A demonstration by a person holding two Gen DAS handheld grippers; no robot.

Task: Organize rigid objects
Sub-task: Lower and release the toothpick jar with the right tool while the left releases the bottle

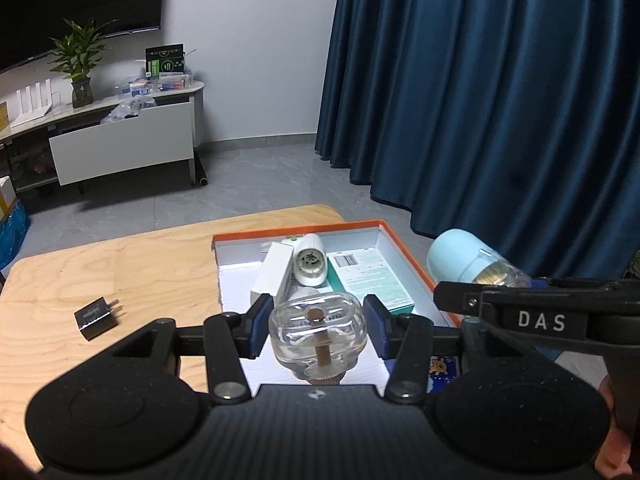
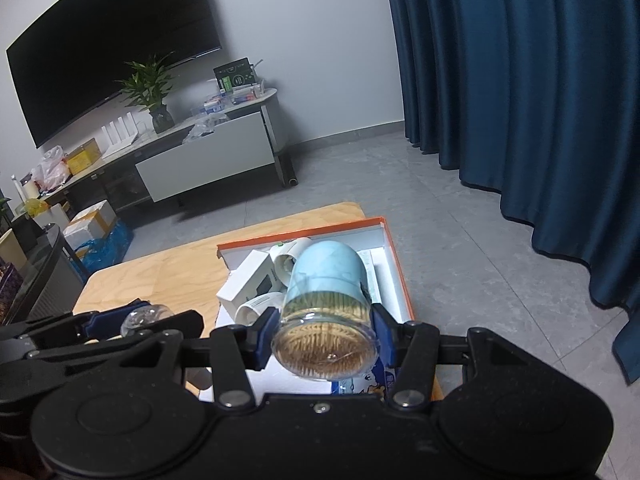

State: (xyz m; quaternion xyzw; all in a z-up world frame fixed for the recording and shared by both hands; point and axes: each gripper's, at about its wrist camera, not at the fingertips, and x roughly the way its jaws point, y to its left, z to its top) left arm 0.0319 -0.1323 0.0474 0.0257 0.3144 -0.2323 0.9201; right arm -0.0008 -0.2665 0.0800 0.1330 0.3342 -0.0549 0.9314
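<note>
My left gripper (image 1: 318, 330) is shut on a small clear glass bottle (image 1: 318, 330) with a brown stopper, held over the near part of the orange-rimmed box (image 1: 404, 248). My right gripper (image 2: 325, 338) is shut on a toothpick jar (image 2: 326, 312) with a pale blue cap, held over the same box (image 2: 400, 280); the jar (image 1: 472, 264) shows at the right of the left wrist view. Inside the box lie a white carton (image 1: 274, 272), a white cylindrical device (image 1: 312, 266) and a teal-and-white box (image 1: 368, 276). A black charger plug (image 1: 97, 317) lies on the wooden table (image 1: 140, 272).
The table's far edge ends just behind the box, with grey tiled floor beyond. A dark blue curtain (image 1: 500, 100) hangs to the right. A TV stand (image 2: 200, 152) with a plant, boxes and clutter stands against the far wall under a large screen.
</note>
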